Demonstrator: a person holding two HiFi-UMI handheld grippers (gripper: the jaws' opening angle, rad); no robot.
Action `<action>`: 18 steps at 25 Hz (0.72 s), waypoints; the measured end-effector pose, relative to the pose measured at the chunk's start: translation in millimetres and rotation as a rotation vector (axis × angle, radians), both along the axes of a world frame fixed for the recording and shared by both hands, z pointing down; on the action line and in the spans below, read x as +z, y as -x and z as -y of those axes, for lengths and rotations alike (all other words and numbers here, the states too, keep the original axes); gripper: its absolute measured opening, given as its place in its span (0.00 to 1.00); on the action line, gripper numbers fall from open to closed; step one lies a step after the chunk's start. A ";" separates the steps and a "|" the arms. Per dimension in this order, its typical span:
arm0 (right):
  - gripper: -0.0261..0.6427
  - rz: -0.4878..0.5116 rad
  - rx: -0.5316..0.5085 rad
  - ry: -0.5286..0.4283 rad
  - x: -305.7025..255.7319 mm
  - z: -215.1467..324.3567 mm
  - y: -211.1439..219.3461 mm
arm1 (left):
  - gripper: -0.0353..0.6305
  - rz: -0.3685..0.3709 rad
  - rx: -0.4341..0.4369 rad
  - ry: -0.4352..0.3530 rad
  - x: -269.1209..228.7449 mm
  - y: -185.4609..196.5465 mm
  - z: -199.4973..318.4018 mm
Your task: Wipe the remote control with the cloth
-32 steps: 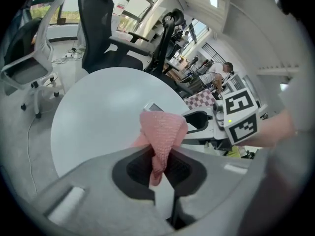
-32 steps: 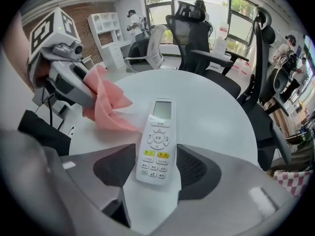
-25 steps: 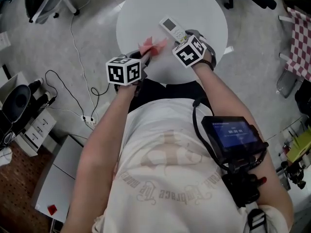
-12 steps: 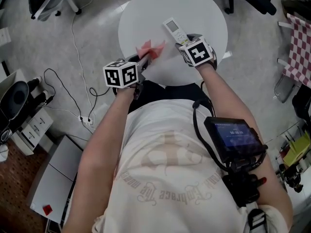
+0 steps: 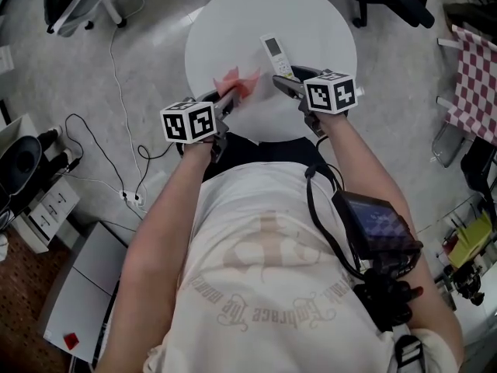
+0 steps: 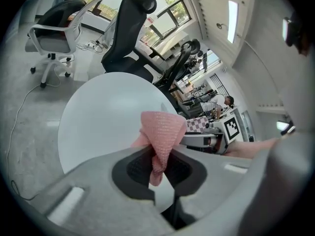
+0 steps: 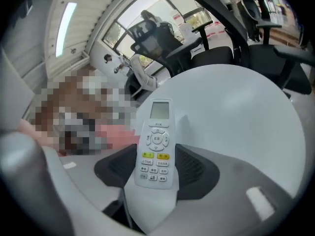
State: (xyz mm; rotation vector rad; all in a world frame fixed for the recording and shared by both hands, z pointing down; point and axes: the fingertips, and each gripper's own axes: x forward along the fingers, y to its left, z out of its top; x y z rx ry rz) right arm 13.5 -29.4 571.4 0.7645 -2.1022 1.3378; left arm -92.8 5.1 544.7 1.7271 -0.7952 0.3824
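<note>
Two grips are set: left gripper (image 5: 226, 99) pinches the pink cloth (image 6: 160, 129) by a bunched bit, and right gripper (image 5: 289, 82) clamps the remote (image 7: 156, 146) at its button end, screen end out over the round white table (image 5: 311, 22). Next, imo: bring cloth to remote w/ light strokes, right hand steady. Cloth looks soft, waffle-knit, floppy; remote is hard, smooth white plastic, slim, oblong.

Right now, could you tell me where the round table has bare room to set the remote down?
The table is bare across its far half, beyond the remote control, and its right side. The near edge is crowded: the left gripper grips the cloth, the right gripper the remote control.
</note>
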 end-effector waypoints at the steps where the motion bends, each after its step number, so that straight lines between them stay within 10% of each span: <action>1: 0.42 0.057 0.015 -0.003 -6.9 2.0 4.5 | 0.10 -0.008 -0.002 0.000 -1.5 -0.5 0.5; 18: 0.42 0.791 0.079 -0.021 -119.3 11.9 55.5 | 0.10 -0.374 -0.066 0.040 -65.4 -34.4 9.0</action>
